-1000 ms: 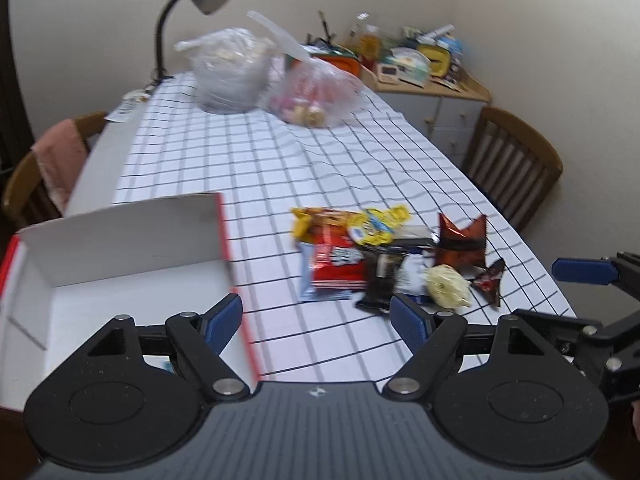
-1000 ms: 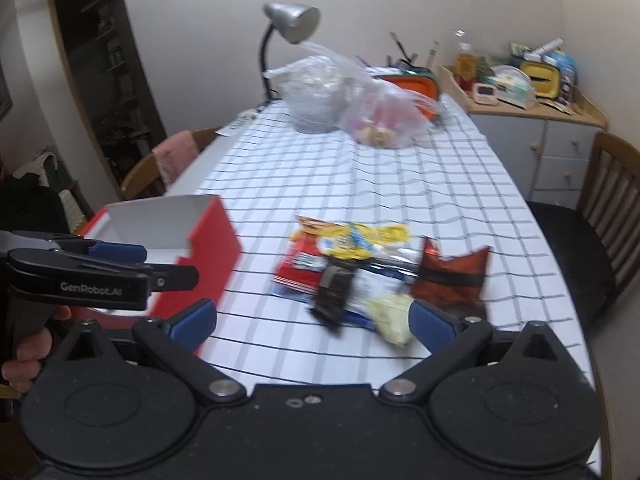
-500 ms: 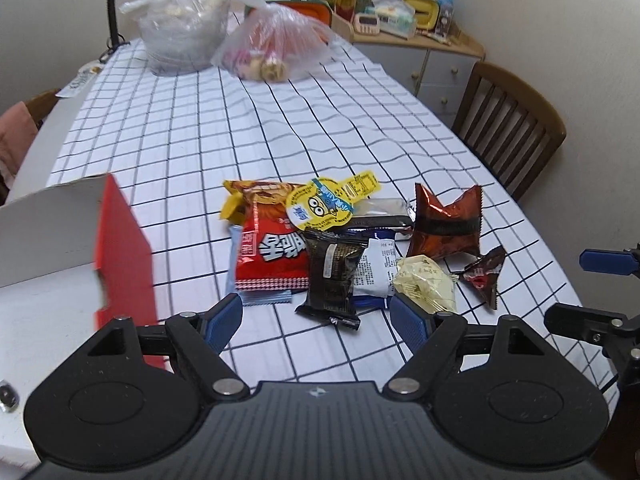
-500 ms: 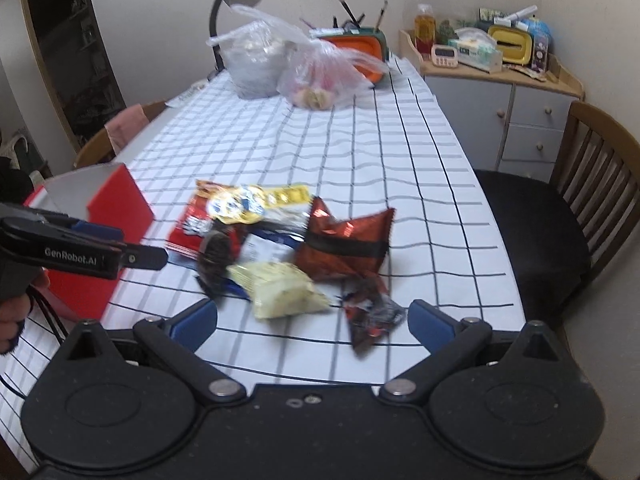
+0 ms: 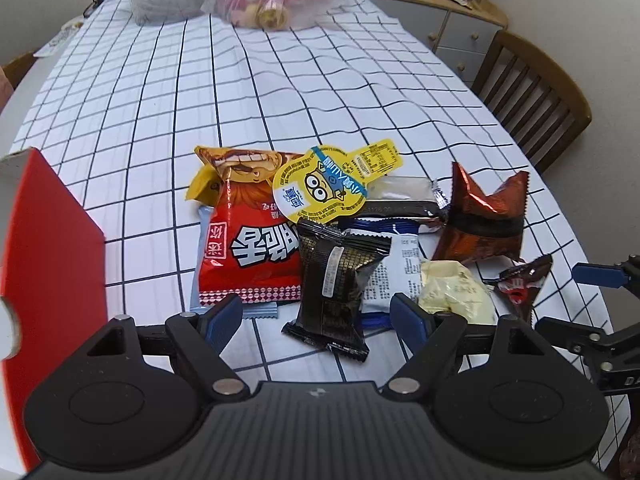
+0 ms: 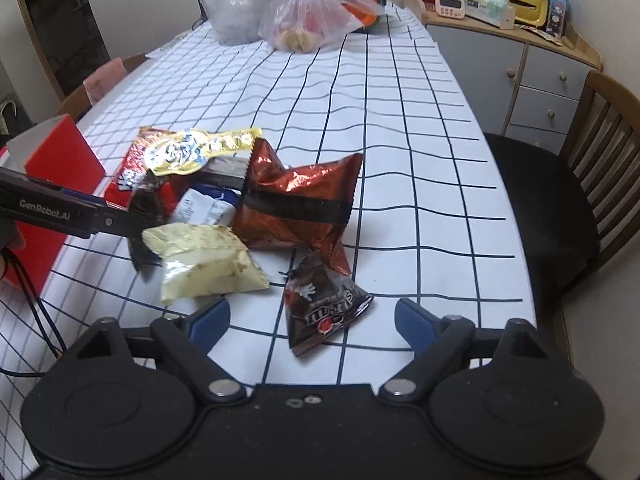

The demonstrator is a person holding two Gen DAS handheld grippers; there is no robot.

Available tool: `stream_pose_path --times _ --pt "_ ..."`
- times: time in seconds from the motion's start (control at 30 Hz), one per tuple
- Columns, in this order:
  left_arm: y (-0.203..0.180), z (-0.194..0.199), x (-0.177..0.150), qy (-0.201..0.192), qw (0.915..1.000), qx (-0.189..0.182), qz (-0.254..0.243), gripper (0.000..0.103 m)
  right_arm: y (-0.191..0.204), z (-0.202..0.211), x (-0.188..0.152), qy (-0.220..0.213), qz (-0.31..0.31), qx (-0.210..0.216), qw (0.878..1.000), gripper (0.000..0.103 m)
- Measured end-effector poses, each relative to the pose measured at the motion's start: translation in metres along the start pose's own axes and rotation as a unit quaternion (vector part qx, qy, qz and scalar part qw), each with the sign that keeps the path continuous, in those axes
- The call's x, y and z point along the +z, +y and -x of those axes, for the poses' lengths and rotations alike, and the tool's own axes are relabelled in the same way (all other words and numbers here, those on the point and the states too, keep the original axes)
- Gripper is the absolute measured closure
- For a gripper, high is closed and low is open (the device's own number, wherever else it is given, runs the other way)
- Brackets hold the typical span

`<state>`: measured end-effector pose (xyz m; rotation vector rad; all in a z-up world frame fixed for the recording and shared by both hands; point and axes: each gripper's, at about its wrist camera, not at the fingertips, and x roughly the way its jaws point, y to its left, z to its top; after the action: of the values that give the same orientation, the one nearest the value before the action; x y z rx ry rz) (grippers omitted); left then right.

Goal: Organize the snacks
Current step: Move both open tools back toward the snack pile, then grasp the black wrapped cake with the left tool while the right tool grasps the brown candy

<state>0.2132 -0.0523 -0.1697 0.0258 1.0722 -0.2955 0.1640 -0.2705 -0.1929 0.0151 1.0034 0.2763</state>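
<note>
Over the snack pile, the left gripper [image 5: 316,314] jaws gape by "GenRobot.AI"; the right gripper [image 6: 312,318] jaws close, gripping nothing, around the m&m's packet [image 6: 324,312]

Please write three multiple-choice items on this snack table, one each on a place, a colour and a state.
1. Where is the box in the left wrist view?
A) left of the snacks B) right of them C) on the chair

2. What colour is the round-topped packet lying on top of the pile?
A) green B) yellow C) purple

3. How is the right gripper?
A) shut on a packet B) out of view C) gripping nothing

A: it fills the left edge.
B: yellow lid with a cartoon face.
C: its jaws are closing, their pads clear of the small dark packet between them.
</note>
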Motion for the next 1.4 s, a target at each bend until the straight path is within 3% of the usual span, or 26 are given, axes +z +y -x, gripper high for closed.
stream_pose_path --times 0.17,0.27,0.33,0.47,0.57,0.6,0.67,0.83,1.4 --pt "-0.002 -0.011 0.001 0.011 0.9999 -0.002 0.001 0.025 0.001 -0.016 0.003 0.012 0.011 0.004 1.000 0.026" --pt "-0.002 -0.015 0.002 0.016 0.9998 -0.008 0.000 0.037 0.000 -0.022 0.004 0.016 0.015 0.002 1.000 0.031" --pt "-0.003 -0.016 0.003 0.016 0.9998 -0.009 0.001 0.039 0.000 -0.024 0.005 0.017 0.017 0.002 1.000 0.033" --pt "-0.005 -0.018 0.005 0.018 0.9998 -0.012 0.000 0.051 0.001 -0.027 0.004 0.019 0.022 -0.001 1.000 0.047" --pt "-0.005 -0.019 0.005 0.022 0.9997 -0.012 0.002 0.063 0.000 -0.026 0.003 0.015 0.024 -0.001 1.000 0.053" --pt "-0.005 -0.019 0.005 0.022 0.9997 -0.011 0.004 0.064 0.000 -0.025 0.003 0.013 0.024 -0.001 1.000 0.054" --pt "-0.005 -0.019 0.004 0.021 0.9997 -0.010 0.005 0.066 0.001 -0.023 0.001 0.011 0.028 0.003 1.000 0.066" --pt "-0.007 -0.015 0.001 0.018 0.9998 -0.005 0.009 0.071 -0.001 -0.020 -0.002 0.008 0.023 0.000 1.000 0.075" --pt "-0.017 0.029 -0.026 0.000 0.9990 0.025 0.036 0.072 0.013 0.040 -0.009 -0.033 0.021 0.028 0.999 0.077"
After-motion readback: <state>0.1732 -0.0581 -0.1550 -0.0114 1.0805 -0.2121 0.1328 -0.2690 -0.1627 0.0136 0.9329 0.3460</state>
